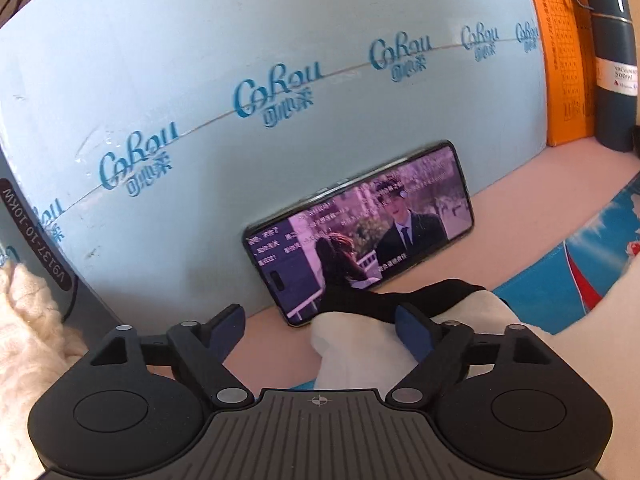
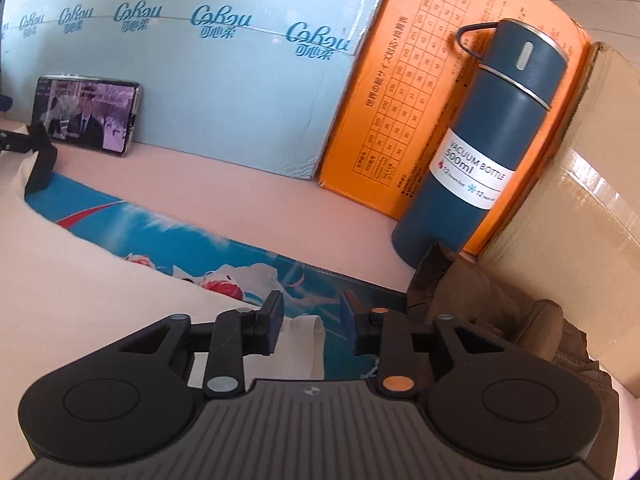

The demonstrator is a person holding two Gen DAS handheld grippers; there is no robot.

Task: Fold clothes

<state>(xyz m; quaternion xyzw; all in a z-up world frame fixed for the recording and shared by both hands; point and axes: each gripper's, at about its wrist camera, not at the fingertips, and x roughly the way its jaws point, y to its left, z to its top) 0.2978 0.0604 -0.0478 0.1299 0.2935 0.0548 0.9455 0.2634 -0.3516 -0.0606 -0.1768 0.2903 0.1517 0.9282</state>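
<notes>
Down at the near edge of the table both grippers point forward and tilt downward. The left gripper (image 1: 320, 330) has its jaws spread wide; a white garment (image 1: 352, 352) with a black trim bunches up between the pads, lying against the right-hand pad but not pinched. The right gripper (image 2: 312, 322) stands with its jaws partly apart — a corner of the white cloth (image 2: 304, 344) lies in the gap, and neither pad presses on it. The rest of that white garment spreads to the left over a blue printed mat (image 2: 224, 256) on the pink tabletop (image 2: 248, 196).

Straight ahead of the left gripper a phone (image 1: 360, 228) leans on its long side against a pale blue carton (image 1: 240, 80), its screen lit. An orange box (image 2: 400, 120) stands to the right of the carton, with a dark blue vacuum bottle (image 2: 480, 140) upright before it. A brown garment (image 2: 500, 320) is heaped just right of the right gripper, beside a taped cardboard box (image 2: 580, 200). A cream knit (image 1: 24, 328) shows at the left gripper's far left.
</notes>
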